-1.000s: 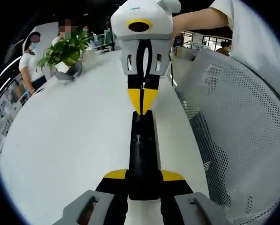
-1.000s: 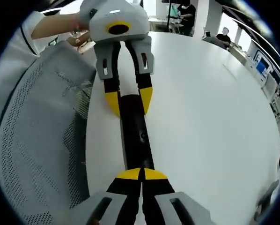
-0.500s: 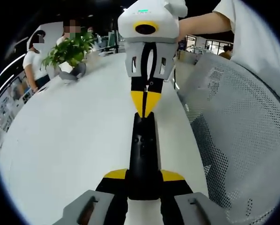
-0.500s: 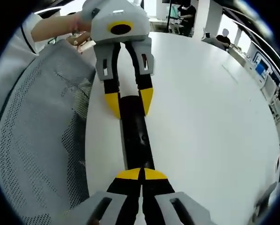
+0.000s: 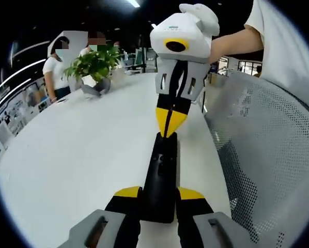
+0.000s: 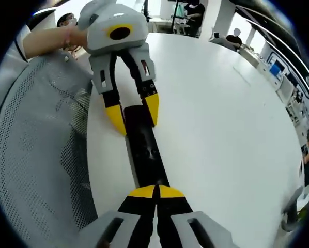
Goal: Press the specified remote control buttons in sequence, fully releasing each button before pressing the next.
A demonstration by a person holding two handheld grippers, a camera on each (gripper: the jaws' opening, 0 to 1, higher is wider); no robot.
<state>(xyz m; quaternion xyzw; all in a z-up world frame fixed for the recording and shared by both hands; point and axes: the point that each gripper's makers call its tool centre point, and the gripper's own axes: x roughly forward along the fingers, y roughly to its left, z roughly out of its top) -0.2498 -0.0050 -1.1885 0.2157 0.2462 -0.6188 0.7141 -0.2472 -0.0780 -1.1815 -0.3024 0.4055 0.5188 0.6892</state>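
White table bears the remote clamped by my left tongs, my closed right tongs touching its end, sequence seemingly unfinished.

White table — potted plant, mesh chair.

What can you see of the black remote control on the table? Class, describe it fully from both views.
The remote control is a long, slim black bar with a smooth, plastic-looking shell, lying flat on the white table near its edge, beside a grey mesh chair. A few small dark buttons sit near its middle. The left tool clamps one end between its yellow-tipped jaws; the right tool, jaws closed together, has its tip at the other end. Contact there cannot be confirmed.
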